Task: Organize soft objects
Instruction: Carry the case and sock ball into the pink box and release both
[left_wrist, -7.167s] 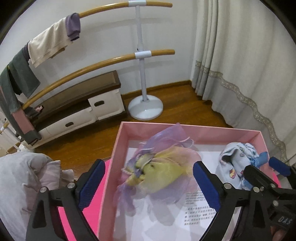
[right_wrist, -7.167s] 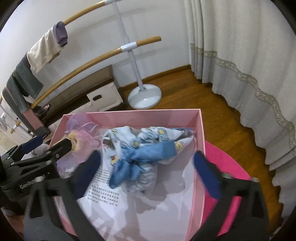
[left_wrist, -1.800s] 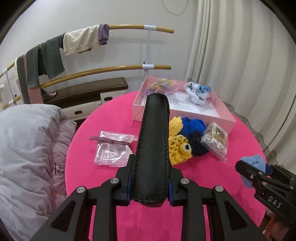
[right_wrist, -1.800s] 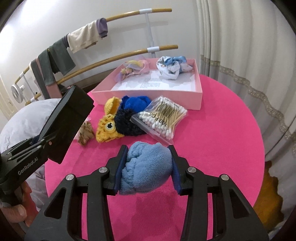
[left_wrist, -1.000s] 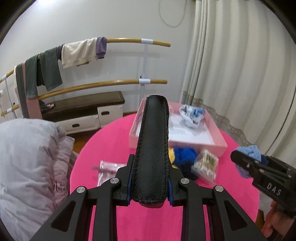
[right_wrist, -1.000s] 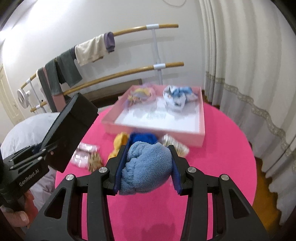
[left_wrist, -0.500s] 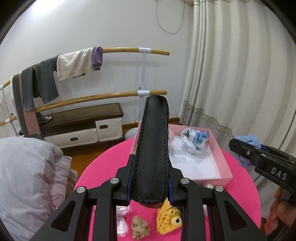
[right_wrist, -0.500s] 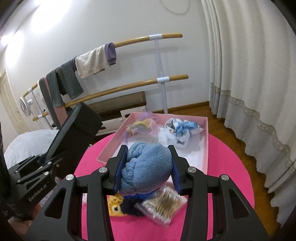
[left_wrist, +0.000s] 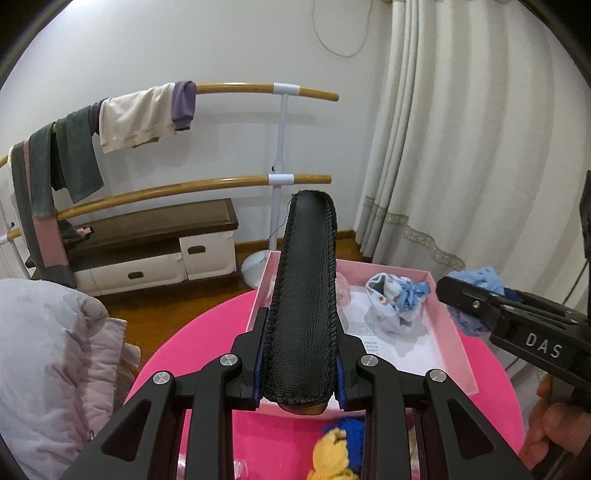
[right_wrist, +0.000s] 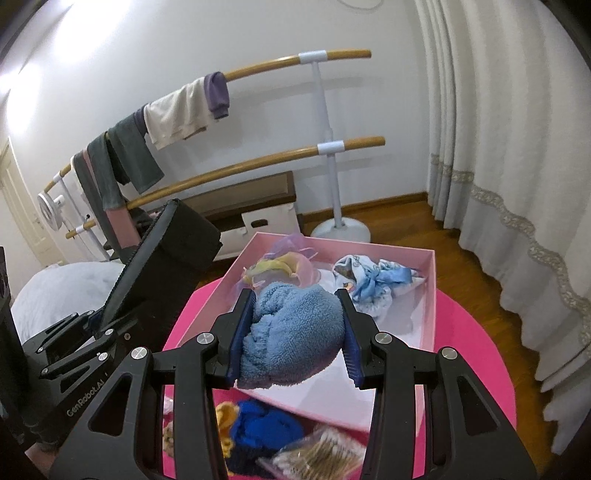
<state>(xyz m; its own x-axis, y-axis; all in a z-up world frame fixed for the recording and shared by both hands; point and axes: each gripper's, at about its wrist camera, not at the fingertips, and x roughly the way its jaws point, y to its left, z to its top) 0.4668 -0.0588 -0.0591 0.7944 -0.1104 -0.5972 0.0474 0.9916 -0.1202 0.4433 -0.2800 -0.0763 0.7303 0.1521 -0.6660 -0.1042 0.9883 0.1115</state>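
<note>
My left gripper (left_wrist: 300, 363) is shut on a long black leather pouch (left_wrist: 304, 306) and holds it in the air over the near left corner of the pink box (left_wrist: 460, 354). My right gripper (right_wrist: 293, 341) is shut on a rolled light blue towel (right_wrist: 291, 338) above the box's near edge (right_wrist: 207, 306). In the box lie a purple and yellow gauze bundle (right_wrist: 284, 264) and a white and blue patterned cloth bundle (right_wrist: 373, 280), which also shows in the left wrist view (left_wrist: 397, 299). The right gripper with the towel shows at the right of the left wrist view (left_wrist: 476, 291).
The box stands on a round pink table (right_wrist: 469, 365). In front of it lie a yellow and blue crochet toy (right_wrist: 258, 428) and a bag of cotton swabs (right_wrist: 321, 458). A pale quilt (left_wrist: 48, 362) is at the left. A wooden bar rack with clothes (left_wrist: 140, 114) and curtains (left_wrist: 461, 147) stand behind.
Both grippers have moved forward toward the pink box with their loads. The box is now nearer and larger, and the items in front of it have slid to the bottom edge of view.
</note>
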